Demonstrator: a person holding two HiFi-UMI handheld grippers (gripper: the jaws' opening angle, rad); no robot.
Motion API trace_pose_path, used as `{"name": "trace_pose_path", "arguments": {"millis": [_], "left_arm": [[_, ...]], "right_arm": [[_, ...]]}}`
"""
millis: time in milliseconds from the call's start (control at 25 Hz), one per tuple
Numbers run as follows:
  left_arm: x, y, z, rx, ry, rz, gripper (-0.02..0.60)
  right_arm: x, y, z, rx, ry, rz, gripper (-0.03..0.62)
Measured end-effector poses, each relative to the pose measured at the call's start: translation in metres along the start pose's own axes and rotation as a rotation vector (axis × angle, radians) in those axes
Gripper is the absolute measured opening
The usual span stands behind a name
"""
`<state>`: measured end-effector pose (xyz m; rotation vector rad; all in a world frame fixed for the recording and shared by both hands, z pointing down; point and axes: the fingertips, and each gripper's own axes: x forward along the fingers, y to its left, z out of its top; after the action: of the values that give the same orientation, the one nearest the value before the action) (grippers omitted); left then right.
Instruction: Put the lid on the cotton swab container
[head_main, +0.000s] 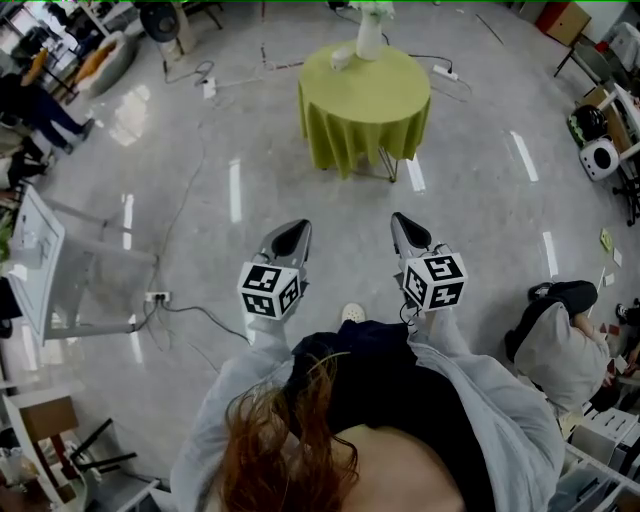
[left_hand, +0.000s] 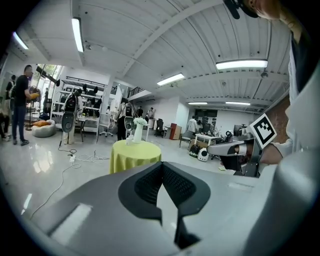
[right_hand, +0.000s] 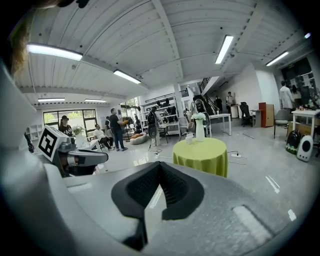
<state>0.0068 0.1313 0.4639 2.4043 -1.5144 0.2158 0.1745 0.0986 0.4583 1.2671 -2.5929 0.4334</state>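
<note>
- Both pairs of my fingers are clenched on nothing. The left gripper and the right gripper each have their pads pressed together at the tips, with only air behind them. If I reach the work like this, I will knock things about instead of taking them, so I need to open first.
- The task's thing is far ahead of my fingertips, well out of reach. I judge it to be the small white container on the round table. It is too small from here to tell whether a lid already sits on it or where a loose lid lies, so I could go for the wrong piece.
- A tall white vase stands just beside that container, on its far right side from my fingers. It looks narrow and top-heavy, and a careless sweep of a jaw could tip it.
- The yellow-green cloth hangs loose over the table. A finger that drags on it could pull everything towards me.
- A power strip and its cable lie on the floor beyond my right fingers, near the table. They could catch a foot on the way in.
- The container looks light. If I press a lid down with one gripper alone, it may skid or topple.
</note>
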Motion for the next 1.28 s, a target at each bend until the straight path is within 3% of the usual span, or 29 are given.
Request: {"name": "trace_pose_path", "arguments": {"millis": [560, 760, 1000, 1280], "left_arm": [[-0.001, -0.002, -0.021, -0.057, 0.025, 0.034, 0.018], [0.01, 0.01, -0.029, -0.081, 0.039, 0.008, 0.018], [0.045, 0.023, -0.009, -0.085, 0.013, -0.03, 0.018], [0.089, 0.07, 0.026, -0.082, -0.009, -0.016, 0.018]], "right_arm": [[0.0, -0.001, -0.021, 0.027, 0.05, 0.03, 0.002], [0.006, 0.001, -0.027, 0.029, 0.055, 0.004, 0.002], [0.031, -0.019, -0.018, 0.04, 0.057, -0.017, 0.002], [0.094, -0.034, 0.025, 0.014, 0.04, 0.002, 0.002]]}}
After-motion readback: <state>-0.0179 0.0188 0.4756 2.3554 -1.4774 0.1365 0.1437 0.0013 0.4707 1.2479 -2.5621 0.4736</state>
